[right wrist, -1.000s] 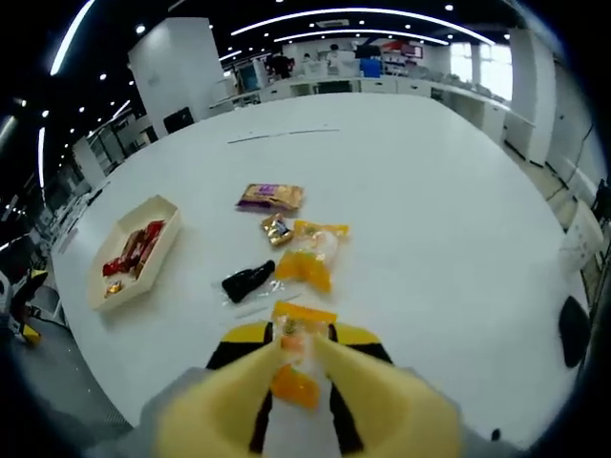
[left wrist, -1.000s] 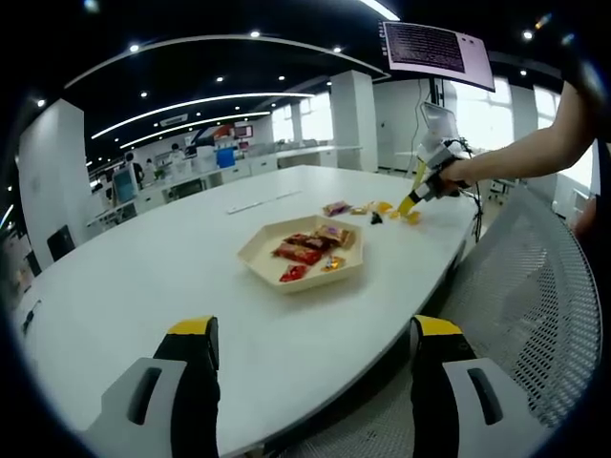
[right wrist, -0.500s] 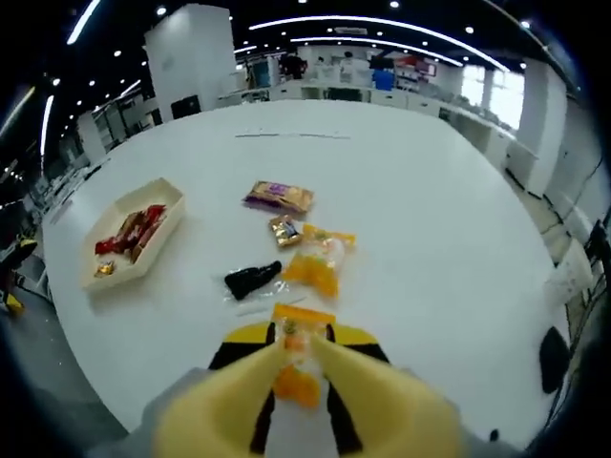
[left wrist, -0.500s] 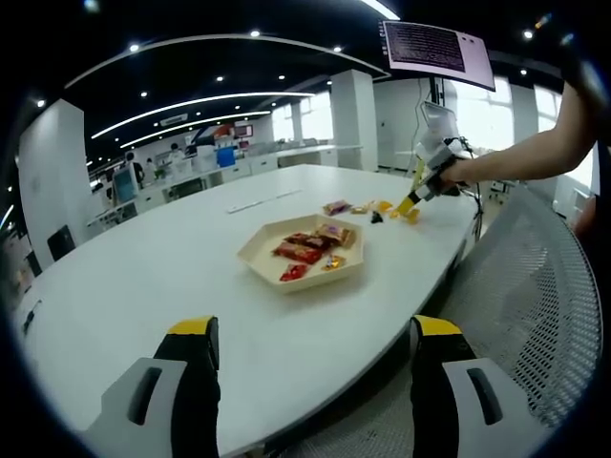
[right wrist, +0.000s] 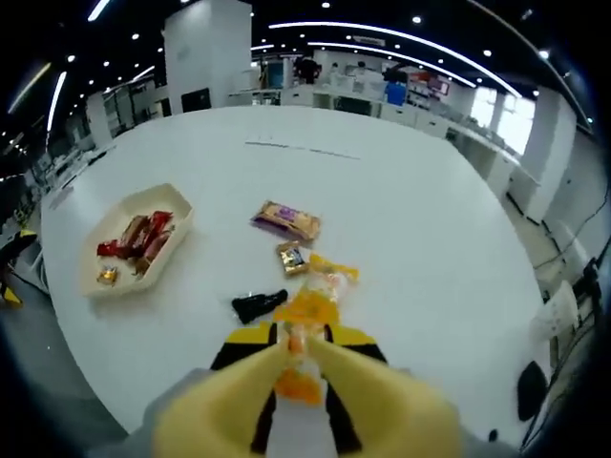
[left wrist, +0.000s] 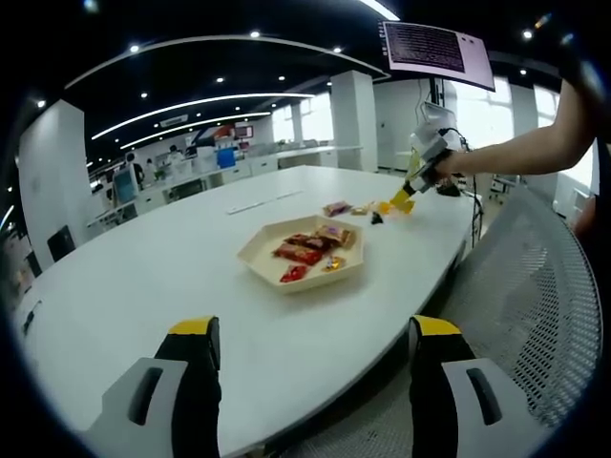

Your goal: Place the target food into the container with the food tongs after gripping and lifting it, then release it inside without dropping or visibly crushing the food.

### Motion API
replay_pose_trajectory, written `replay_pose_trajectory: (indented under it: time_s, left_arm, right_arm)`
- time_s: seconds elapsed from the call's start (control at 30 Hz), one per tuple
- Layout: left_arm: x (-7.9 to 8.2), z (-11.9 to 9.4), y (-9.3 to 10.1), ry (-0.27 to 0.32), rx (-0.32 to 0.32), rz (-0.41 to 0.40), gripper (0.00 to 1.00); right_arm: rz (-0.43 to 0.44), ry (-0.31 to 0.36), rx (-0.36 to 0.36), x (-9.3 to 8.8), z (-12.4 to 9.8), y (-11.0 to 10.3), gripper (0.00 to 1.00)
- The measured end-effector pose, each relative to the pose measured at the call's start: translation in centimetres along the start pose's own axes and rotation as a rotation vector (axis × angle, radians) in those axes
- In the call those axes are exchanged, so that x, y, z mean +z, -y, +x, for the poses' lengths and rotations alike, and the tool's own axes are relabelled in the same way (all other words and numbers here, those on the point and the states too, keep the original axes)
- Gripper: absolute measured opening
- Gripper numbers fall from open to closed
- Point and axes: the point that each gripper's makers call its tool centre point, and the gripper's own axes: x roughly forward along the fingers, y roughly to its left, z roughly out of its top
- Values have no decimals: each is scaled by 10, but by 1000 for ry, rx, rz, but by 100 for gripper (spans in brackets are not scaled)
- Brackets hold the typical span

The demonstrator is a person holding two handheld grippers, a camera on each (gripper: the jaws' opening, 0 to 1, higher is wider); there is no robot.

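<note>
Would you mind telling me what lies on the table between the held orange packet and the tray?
In the right gripper view, a black packet lies between the orange packet and the tray.

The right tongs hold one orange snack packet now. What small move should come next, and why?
Probably carry it leftward toward the tray. The right gripper is shut on the orange packet, which looks lifted off the table, while the tray with its red wrappers sits apart, far to the left. Keep the squeeze gentle.
</note>
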Motion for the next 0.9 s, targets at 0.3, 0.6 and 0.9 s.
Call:
replay_pose_trajectory:
  time_s: [0.3, 0.6, 0.9]
  left_arm:
    - [2, 0, -1, 12, 3, 0, 77]
    - [3, -1, -1, 21, 9, 0, 77]
    - [6, -1, -3, 38, 17, -5, 77]
  right_arm:
    - [-52, 80, -1, 49, -17, -4, 19]
    - [-52, 77, 23, 59, -8, -18, 19]
    - [-53, 80, 56, 75, -4, -37, 19]
